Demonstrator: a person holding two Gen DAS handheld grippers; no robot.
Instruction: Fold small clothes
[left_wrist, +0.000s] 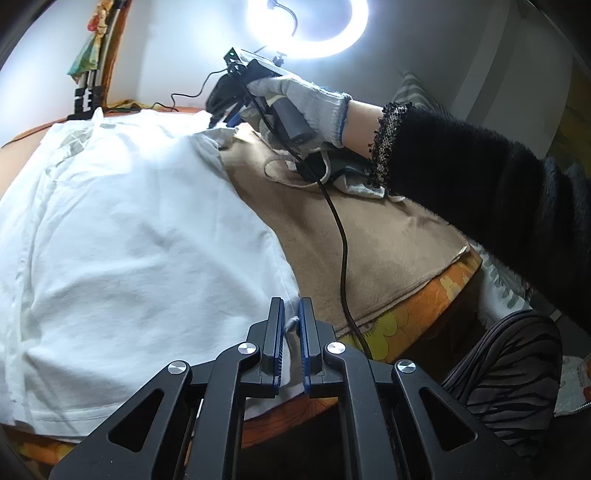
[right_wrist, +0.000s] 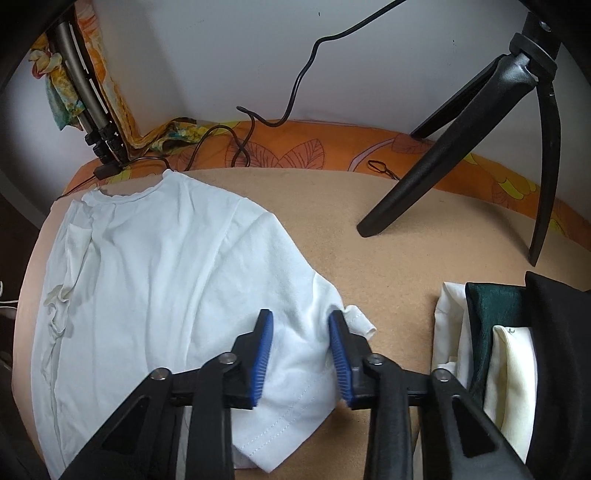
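A white T-shirt lies spread on a beige blanket, its neck toward the far wall. My left gripper sits at the shirt's near hem corner, jaws nearly together with a bit of white fabric pinched between them. In the right wrist view the T-shirt fills the left half. My right gripper straddles its short sleeve, the blue pads pressing on bunched cloth between them. From the left wrist view that right gripper is held by a gloved hand at the shirt's far side.
Black tripod legs stand on the blanket at the far right. A stack of folded clothes lies at the right edge. A black cable trails across the blanket. A ring light glows overhead. An orange floral cover borders the wall.
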